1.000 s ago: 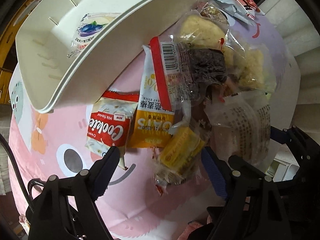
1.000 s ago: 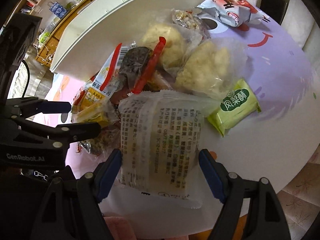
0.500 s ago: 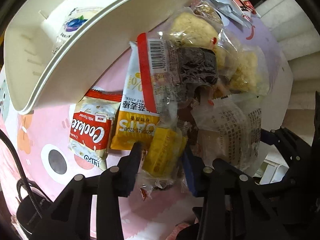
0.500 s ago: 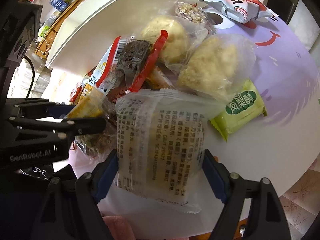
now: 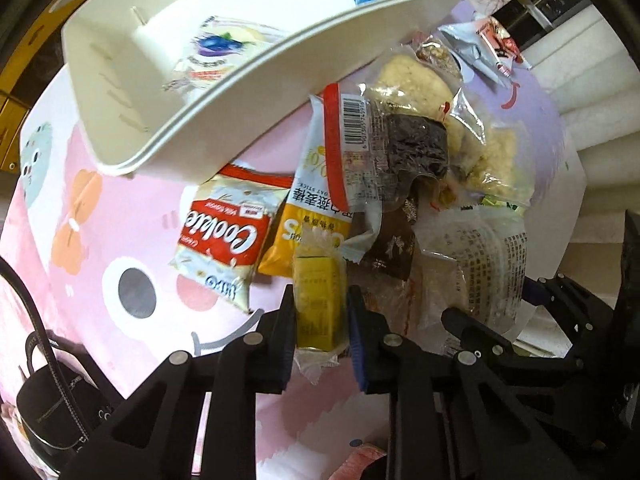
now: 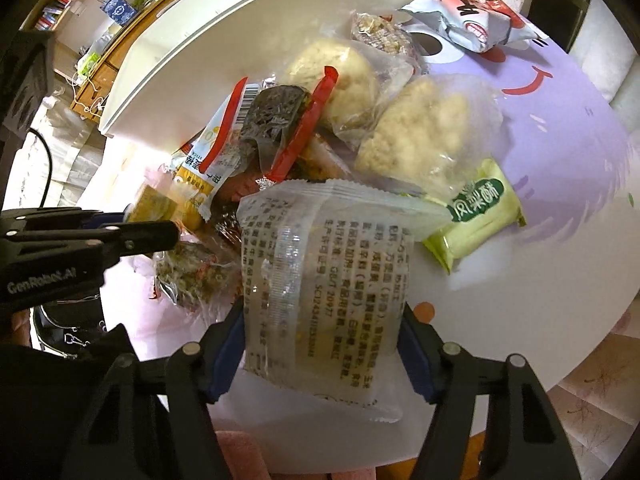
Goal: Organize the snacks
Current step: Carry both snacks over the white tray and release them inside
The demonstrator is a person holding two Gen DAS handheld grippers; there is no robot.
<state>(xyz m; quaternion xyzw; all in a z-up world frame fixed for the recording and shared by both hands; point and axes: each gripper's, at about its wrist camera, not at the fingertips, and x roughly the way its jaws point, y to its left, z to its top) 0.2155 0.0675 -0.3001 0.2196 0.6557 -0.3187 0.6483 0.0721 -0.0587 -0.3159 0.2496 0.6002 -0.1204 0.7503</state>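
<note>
A heap of wrapped snacks lies on a pink and purple table mat. My left gripper [image 5: 320, 312] is shut on a small yellow snack bar [image 5: 319, 300] at the near edge of the heap. My right gripper [image 6: 322, 332] is shut on a large clear packet with printed text [image 6: 328, 276], held just above the table. That packet also shows in the left wrist view [image 5: 476, 268]. A white divided tray [image 5: 240, 76] stands behind the heap with a blueberry-print packet [image 5: 216, 50] inside.
A red Cookie pack [image 5: 224, 240], an orange oat stick [image 5: 308, 208], a dark brownie pack [image 5: 408, 148], two pale puffed cakes [image 6: 424, 128], a green pastry pack [image 6: 476, 212] and a grey-red bag [image 6: 468, 16] lie around. The table edge [image 6: 560, 352] is near right.
My left gripper has closed on the yellow snack bar and lifted it slightly. My right gripper has closed onto the clear packet and raised it.
</note>
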